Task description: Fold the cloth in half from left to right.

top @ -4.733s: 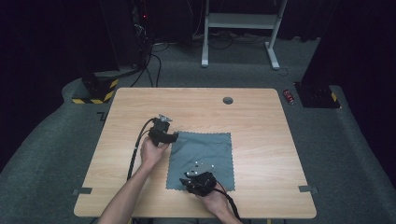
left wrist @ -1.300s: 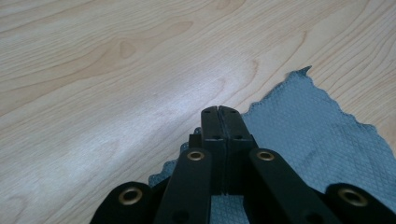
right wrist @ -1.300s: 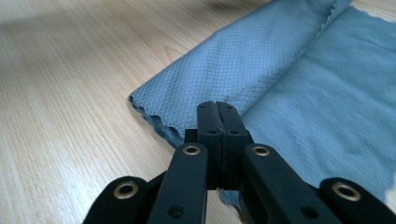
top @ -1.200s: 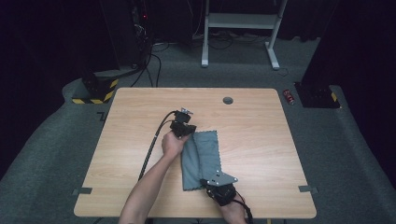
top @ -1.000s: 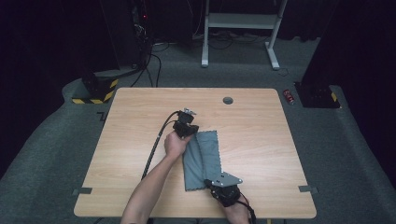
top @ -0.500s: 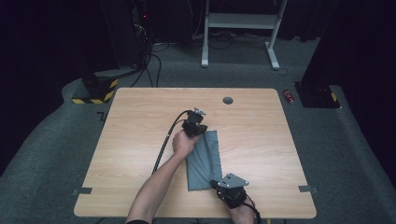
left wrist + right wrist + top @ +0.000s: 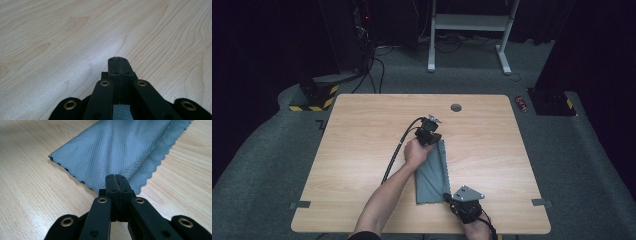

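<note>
A grey cloth (image 7: 432, 175) lies folded into a long strip on the wooden table (image 7: 362, 150), running from the middle toward the near edge. My left gripper (image 7: 433, 137) sits at the strip's far end. In the left gripper view its jaws (image 7: 117, 58) are shut, with a patch of the cloth (image 7: 122, 112) pinched low between them. My right gripper (image 7: 451, 199) is at the strip's near right corner. In the right gripper view it (image 7: 116, 176) is shut on the scalloped edge of the cloth (image 7: 117, 147), whose two layers spread ahead.
A small round grommet (image 7: 456, 107) is set into the table near its far edge. Tape tabs (image 7: 539, 202) mark the table's near corners. Beyond the table stand a white frame (image 7: 467, 22) and cables on the dark floor.
Both grippers carried the cloth's left edge rightward over itself, turning the flat square into a folded strip. Over the last second they drifted a little farther right.
</note>
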### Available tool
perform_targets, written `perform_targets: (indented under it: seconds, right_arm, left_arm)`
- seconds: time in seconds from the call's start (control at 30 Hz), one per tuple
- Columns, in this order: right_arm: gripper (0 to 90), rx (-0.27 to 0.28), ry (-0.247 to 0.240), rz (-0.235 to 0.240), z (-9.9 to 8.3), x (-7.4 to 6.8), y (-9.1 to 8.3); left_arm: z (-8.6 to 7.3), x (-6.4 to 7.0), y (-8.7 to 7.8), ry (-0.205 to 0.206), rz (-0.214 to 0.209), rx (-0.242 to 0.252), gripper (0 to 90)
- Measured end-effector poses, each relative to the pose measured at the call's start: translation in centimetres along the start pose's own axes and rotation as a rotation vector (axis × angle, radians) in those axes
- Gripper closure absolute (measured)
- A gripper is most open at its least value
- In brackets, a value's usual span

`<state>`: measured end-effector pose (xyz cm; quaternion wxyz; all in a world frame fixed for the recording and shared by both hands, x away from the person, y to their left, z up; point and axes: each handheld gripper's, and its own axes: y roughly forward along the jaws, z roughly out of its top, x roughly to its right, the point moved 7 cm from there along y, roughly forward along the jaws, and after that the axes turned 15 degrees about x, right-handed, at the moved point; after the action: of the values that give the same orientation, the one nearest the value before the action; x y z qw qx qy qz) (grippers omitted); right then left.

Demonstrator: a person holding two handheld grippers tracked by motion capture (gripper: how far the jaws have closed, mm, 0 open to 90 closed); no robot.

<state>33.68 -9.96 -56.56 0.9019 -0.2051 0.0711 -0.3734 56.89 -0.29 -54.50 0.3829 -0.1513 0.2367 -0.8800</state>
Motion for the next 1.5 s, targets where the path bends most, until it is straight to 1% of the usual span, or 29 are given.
perform_targets:
  seconds: [0.1, 0.37, 0.53, 0.57, 0.6, 0.63, 0.67, 0.7, 0.77, 0.8, 0.9, 0.97, 1.03, 1.13, 1.23, 1.27, 1.33, 1.37, 1.4, 1.43, 1.5]
  right_arm:
    - [89.3, 0.001, 0.001, -0.012, 0.0, 0.2, -0.1]
    - [89.2, -0.009, -0.006, -0.014, -0.2, 0.3, -0.3]
    - [88.8, -0.021, 0.005, -0.020, -0.3, 0.5, -0.3]
    - [88.4, -0.023, 0.007, -0.021, -0.3, 0.4, -0.3]
    - [86.2, -0.030, 0.007, -0.018, -0.4, 0.5, -0.3]
    - [81.6, -0.040, 0.010, -0.014, -0.4, 0.5, -0.2]
    - [78.9, -0.042, 0.015, -0.020, -0.4, 0.5, -0.2]
    - [76.9, -0.039, 0.018, -0.028, -0.4, 0.7, -0.3]
    - [74.1, -0.031, 0.027, -0.041, -0.2, 0.9, -0.5]
    - [73.0, -0.019, 0.028, -0.048, 0.1, 1.1, -0.6]
    - [71.3, 0.002, 0.020, -0.062, 0.7, 1.4, -0.7]
    - [70.4, 0.008, 0.015, -0.059, 1.1, 1.5, -0.5]
    - [69.8, 0.006, -0.001, -0.052, 1.4, 1.6, 0.0]
    - [69.3, -0.001, -0.010, -0.041, 1.7, 1.6, 0.7]
    - [69.1, -0.025, -0.015, -0.031, 1.5, 1.6, 1.4]
    - [69.0, -0.035, -0.017, -0.028, 1.2, 1.6, 1.6]
    - [69.0, -0.060, -0.017, -0.025, 0.7, 1.7, 1.7]
    - [68.9, -0.060, -0.017, -0.023, 0.4, 1.8, 1.7]
    - [68.8, -0.057, -0.012, -0.021, 0.3, 1.9, 1.5]
    - [68.8, -0.056, -0.008, -0.022, 0.3, 1.9, 1.4]
    - [68.5, -0.057, 0.001, -0.024, 0.2, 2.1, 1.3]
  left_arm:
    - [0.0, 0.1, 0.3, 0.000, -0.001, -0.002, 90.0]
    - [0.0, 0.5, 0.7, 0.006, -0.011, -0.007, 90.0]
    - [-0.3, 0.6, 1.2, -0.005, -0.012, -0.012, 89.6]
    - [-0.3, 0.6, 1.2, -0.008, -0.008, -0.011, 87.6]
    - [-0.3, 0.6, 1.2, -0.010, -0.007, -0.009, 83.5]
    - [-0.3, 0.6, 1.1, -0.012, -0.004, -0.007, 78.6]
    - [-0.1, 0.5, 0.9, -0.015, 0.003, 0.006, 73.6]
    - [0.0, 0.4, 0.6, -0.014, 0.005, 0.011, 69.5]
    - [0.3, 0.2, 0.0, -0.021, 0.018, 0.030, 64.8]
    - [0.4, 0.1, -0.2, -0.018, 0.021, 0.033, 61.8]
    - [0.3, -0.1, -1.0, -0.016, 0.033, 0.045, 58.7]
    - [-0.2, 0.0, -1.4, -0.009, 0.031, 0.033, 57.0]
    - [-0.8, -0.1, -1.5, 0.004, 0.039, 0.022, 56.2]
    - [-1.9, -0.4, -1.6, 0.016, 0.054, -0.002, 55.7]
    - [-2.6, -0.8, -1.6, -0.001, 0.069, -0.010, 55.4]
    - [-2.8, -1.0, -1.6, 0.002, 0.075, -0.013, 55.4]
    - [-3.0, -1.3, -1.6, 0.024, 0.086, -0.006, 55.4]
    - [-3.0, -1.3, -1.6, 0.019, 0.086, 0.000, 55.8]
    - [-3.0, -1.3, -1.6, 0.023, 0.088, -0.001, 55.9]
    - [-3.0, -1.4, -1.5, 0.037, 0.094, 0.004, 55.7]
    - [-3.0, -1.5, -1.5, 0.039, 0.095, 0.010, 54.5]
